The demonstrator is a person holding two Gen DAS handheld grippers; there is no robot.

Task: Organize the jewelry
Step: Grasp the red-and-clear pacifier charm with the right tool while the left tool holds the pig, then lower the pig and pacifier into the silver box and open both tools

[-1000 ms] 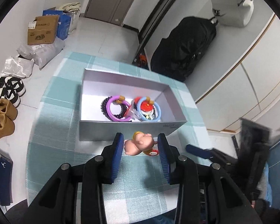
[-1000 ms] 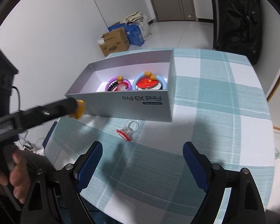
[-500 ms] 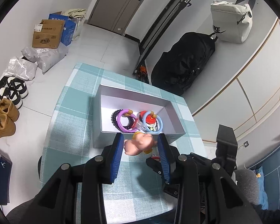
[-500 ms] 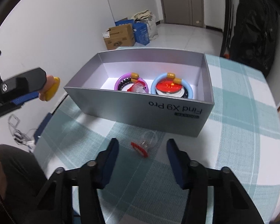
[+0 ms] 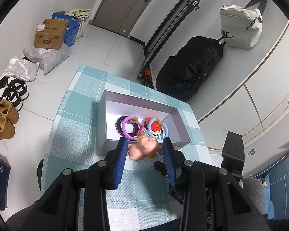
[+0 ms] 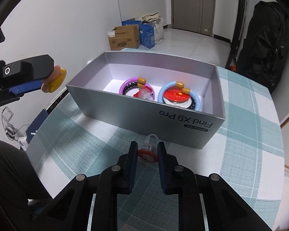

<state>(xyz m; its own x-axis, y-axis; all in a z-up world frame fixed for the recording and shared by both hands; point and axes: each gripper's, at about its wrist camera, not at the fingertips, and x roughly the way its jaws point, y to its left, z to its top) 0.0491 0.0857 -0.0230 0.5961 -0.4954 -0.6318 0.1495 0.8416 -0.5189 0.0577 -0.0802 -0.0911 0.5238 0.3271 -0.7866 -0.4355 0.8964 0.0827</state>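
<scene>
The right gripper (image 6: 147,155) pinches a clear ring with a red top (image 6: 147,154) on the checked tablecloth (image 6: 77,134), just near of the grey box (image 6: 144,113) holding bracelets (image 6: 178,94).

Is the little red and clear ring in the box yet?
Not yet. The red and clear ring lies on the checked tablecloth outside the grey box, between the right gripper fingers.

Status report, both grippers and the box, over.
Left gripper shut on pink pig toy, above box. Right gripper straddling red ring on tablecloth. Nothing blocking.
</scene>
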